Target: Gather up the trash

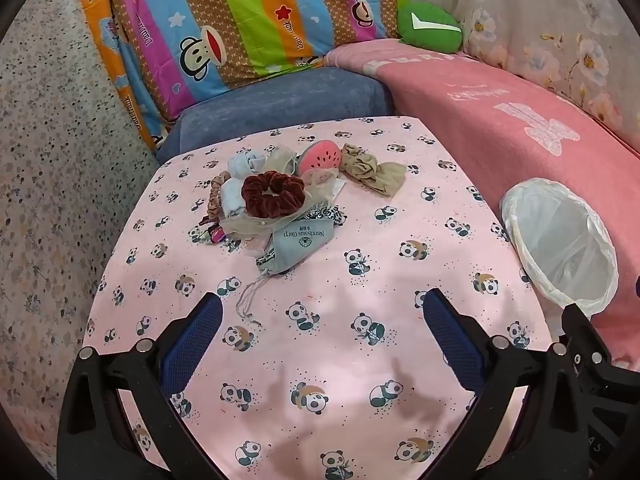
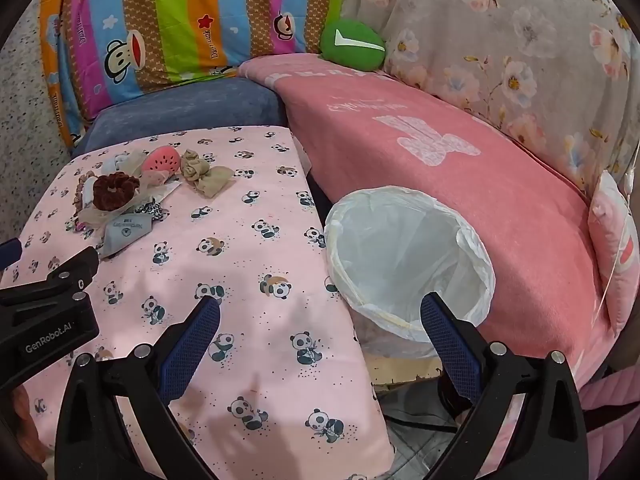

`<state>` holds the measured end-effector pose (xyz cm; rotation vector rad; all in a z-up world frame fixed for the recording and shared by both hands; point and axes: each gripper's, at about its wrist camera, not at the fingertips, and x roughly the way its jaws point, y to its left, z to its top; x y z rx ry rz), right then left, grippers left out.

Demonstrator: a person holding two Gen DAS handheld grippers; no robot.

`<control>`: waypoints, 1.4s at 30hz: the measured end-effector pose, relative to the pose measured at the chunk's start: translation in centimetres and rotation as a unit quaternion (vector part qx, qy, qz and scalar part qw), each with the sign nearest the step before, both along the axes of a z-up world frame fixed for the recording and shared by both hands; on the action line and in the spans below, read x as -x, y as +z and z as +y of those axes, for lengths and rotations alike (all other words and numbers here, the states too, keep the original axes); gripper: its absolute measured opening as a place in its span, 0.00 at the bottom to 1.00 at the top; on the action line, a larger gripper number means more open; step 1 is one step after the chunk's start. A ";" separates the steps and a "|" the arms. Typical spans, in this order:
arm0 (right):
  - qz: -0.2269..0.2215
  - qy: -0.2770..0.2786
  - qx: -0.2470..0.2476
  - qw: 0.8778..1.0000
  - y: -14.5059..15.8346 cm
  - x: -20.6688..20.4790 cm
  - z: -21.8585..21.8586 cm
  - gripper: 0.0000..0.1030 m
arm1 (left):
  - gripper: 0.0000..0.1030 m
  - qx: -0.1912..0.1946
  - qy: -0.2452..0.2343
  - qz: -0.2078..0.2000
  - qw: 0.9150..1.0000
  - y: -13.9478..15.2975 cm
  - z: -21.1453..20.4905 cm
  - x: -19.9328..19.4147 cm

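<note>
Grippers: two, both open, empty; one bin (image 2: 408, 264); one scrunchie (image 1: 273, 193).

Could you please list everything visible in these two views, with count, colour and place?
table cloth: one, pink with pandas, covering the table in front
scrunchie: one, dark red velvet, on top of the pile at the table's far end
drawstring pouch: one, grey, near edge of the pile
watermelon piece: one, pink, back of the pile
beige cloth: one, knotted, at the pile's trash-bin side
trash bin: one, white liner, empty as far as shown, between table and sofa
blanket: one, pink, on the sofa
green cushion: one, sofa corner
left tongs: open, empty, over the cloth
right tongs: open, empty, near the bin
</note>
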<state>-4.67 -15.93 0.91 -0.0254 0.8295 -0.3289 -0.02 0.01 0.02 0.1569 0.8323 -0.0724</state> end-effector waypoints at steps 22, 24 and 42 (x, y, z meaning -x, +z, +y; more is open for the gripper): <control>-0.002 0.001 -0.001 1.000 0.2 -0.4 0.2 0.93 | 0.93 0.003 -0.001 0.000 1.000 0.3 -0.3 0.0; -0.003 0.002 0.002 1.000 0.1 -0.2 0.5 0.93 | 0.93 0.002 0.000 -0.001 1.000 0.3 -0.3 0.0; -0.011 0.006 0.003 1.000 0.3 0.0 0.6 0.93 | 0.93 0.004 -0.001 -0.002 1.000 0.4 -0.4 0.2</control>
